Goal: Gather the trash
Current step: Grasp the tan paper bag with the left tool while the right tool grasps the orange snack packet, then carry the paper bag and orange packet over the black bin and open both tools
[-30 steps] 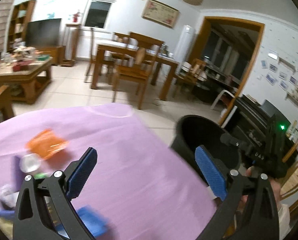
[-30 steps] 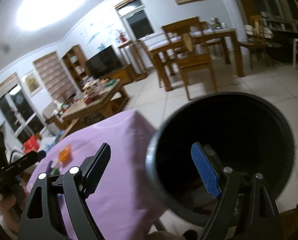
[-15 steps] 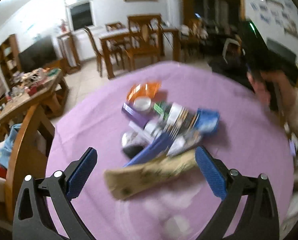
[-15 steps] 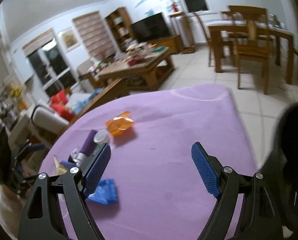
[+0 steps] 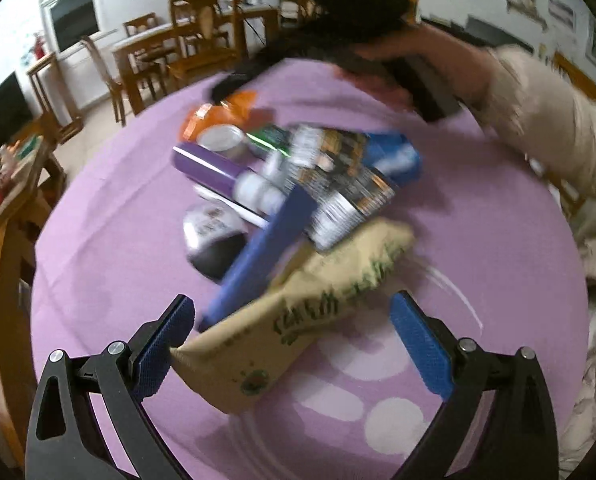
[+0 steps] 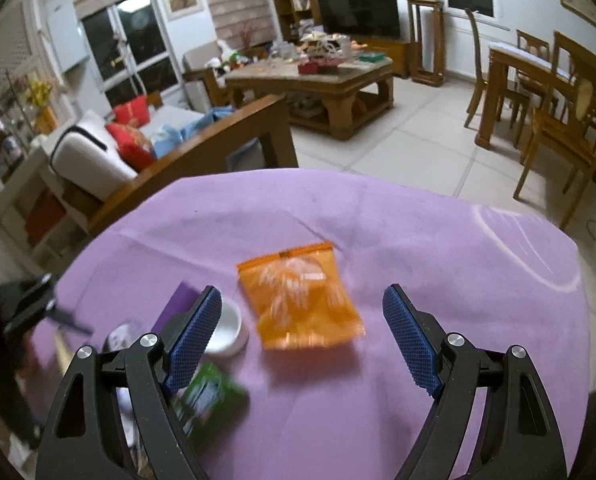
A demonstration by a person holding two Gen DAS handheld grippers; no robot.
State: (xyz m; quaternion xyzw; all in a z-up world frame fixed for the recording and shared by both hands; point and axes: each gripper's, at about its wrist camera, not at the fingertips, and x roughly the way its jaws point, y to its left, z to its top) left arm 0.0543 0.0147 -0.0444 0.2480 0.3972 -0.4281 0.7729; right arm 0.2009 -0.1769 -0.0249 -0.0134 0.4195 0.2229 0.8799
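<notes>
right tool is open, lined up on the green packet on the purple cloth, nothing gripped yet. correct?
Not quite: the packet in front of the right tool is orange, not green. The right wrist view shows the orange packet lying flat on the purple cloth ahead of its open fingers. The rest holds: open, nothing gripped.

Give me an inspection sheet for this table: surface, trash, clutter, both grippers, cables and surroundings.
Surface: purple tablecloth, pale ring mark near its edge.
Job's things: orange snack bag lying apart; heap with tan paper bag, blue box, purple tube, white cup, green packet.
Clutter: nothing seen beyond the trash.
Grippers: left hand-held gripper open around the tan bag; right hand-held gripper open above the orange bag.
Cables: nothing seen.
Surroundings: coffee table, television, dining chairs.
</notes>
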